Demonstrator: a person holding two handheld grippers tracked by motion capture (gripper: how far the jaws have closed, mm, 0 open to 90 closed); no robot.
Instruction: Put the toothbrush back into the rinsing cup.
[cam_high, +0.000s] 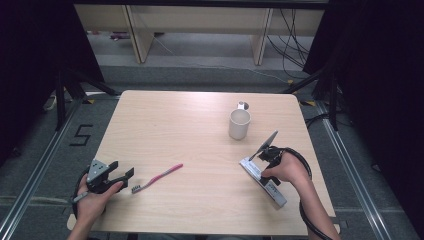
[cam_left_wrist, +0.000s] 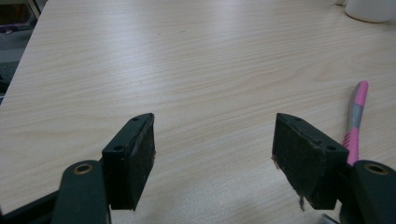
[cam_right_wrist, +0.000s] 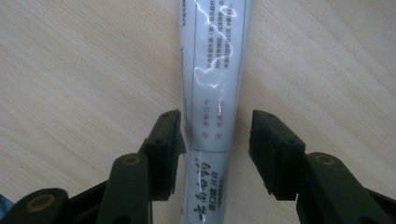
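A white toothpaste tube (cam_right_wrist: 215, 70) with printed text lies flat on the wooden table. My right gripper (cam_right_wrist: 215, 122) is open and pointed down over it, one jaw on each side; the left jaw is at the tube's edge and a gap shows at the right jaw. From above, the tube (cam_high: 272, 190) lies at the front right under the right gripper (cam_high: 264, 162). A pink toothbrush (cam_high: 157, 177) lies at the front left, bristles toward my left gripper (cam_high: 124, 174), which is open and empty. Its pink handle (cam_left_wrist: 357, 116) lies to the right of the left gripper (cam_left_wrist: 212, 133).
A white mug (cam_high: 239, 123) stands upright right of the table's middle, with a small round object (cam_high: 243, 105) just behind it. The mug's base (cam_left_wrist: 369, 9) shows far off. Bare table (cam_high: 175, 130) stretches between the grippers. Black curtains flank both sides.
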